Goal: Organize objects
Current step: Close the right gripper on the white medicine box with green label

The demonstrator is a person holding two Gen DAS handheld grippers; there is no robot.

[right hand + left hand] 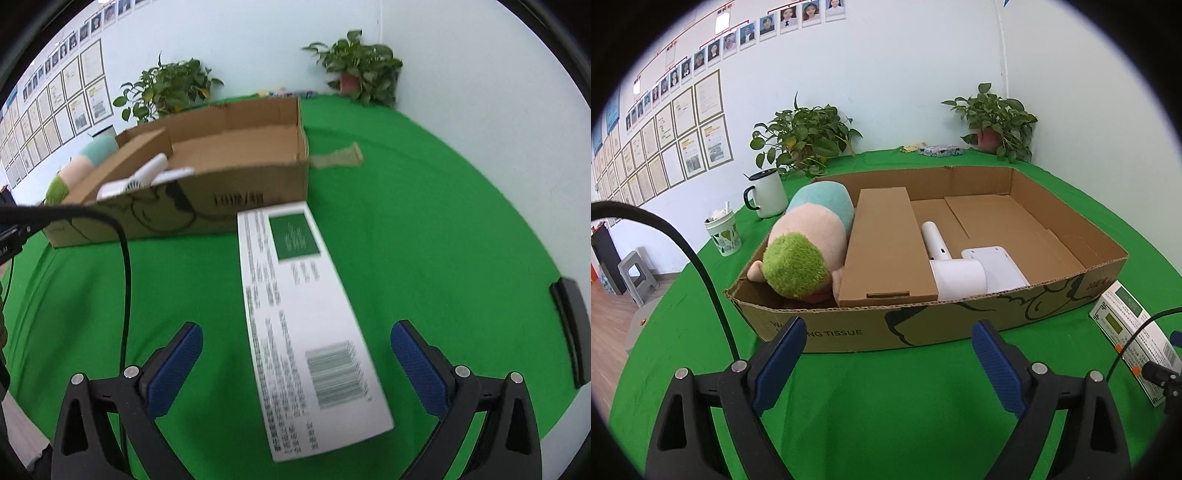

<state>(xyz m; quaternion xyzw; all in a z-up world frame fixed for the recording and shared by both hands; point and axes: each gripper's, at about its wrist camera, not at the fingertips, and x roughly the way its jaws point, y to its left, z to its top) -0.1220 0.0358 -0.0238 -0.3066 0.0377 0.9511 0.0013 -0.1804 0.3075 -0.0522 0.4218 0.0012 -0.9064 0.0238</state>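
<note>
A pale wall [886, 74] is closing off the far side of the room, and rows of framed papers and small portrait photos [683, 122] are hanging on it toward the left, above a wooden floor where a grey stool [637, 273] is standing. A bright green cloth is covering the bench [886, 406] from edge to edge. Two potted plants are sitting along the far edge, one [801, 138] toward the left and one [995, 123] in the far right corner, with a small patterned pack [940, 150] lying between them. Near the left edge, a white mug [768, 192] with a dark rim and a leaf-printed paper cup [724, 232] are standing just beside a shallow cardboard tray [849, 332]. Inside the tray, a plush toy [809, 243] with a green end is lying along the left wall, a flat brown carton [886, 251] is leaning next to it, and a white handheld device [955, 266] is resting against the near wall. The right part of the tray floor is lying bare. A white printed box [306, 325] with a green square and a barcode is lying flat on the cloth just outside the tray's near right corner. The left gripper [888, 363] is hovering before the tray's near wall with its jaws spread and nothing between them. The right gripper [295, 363] is hanging over the white printed box with its jaws spread wide, the box lying between them but untouched by the blue pads [417, 369].
</note>
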